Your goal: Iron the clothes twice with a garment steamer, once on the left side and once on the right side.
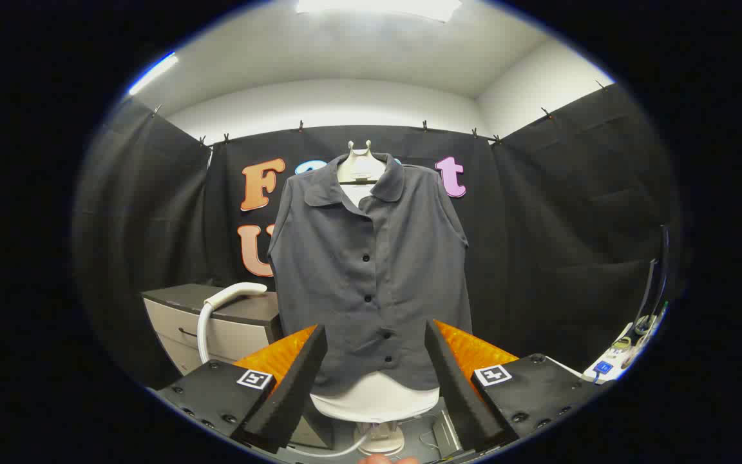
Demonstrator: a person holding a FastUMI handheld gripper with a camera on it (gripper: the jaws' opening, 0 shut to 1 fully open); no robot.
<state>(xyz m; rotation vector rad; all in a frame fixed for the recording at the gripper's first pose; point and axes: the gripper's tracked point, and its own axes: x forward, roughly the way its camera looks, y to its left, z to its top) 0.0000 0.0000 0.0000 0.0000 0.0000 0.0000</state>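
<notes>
A dark grey sleeveless button-up shirt point(371, 270) hangs on a white torso form point(376, 399) straight ahead, beyond the fingers. The white garment steamer head point(232, 294) lies on a grey cabinet point(216, 322) to the left of the shirt, and its hose curves down the cabinet's front. My gripper point(374, 377) stands open, its fingers wide apart and empty, framing the shirt's lower hem from a distance.
The form's round white base point(380, 441) stands on the floor with a cord running to it. A white power strip point(616, 357) with plugs and cables lies at the right. Black cloth walls close the booth on three sides.
</notes>
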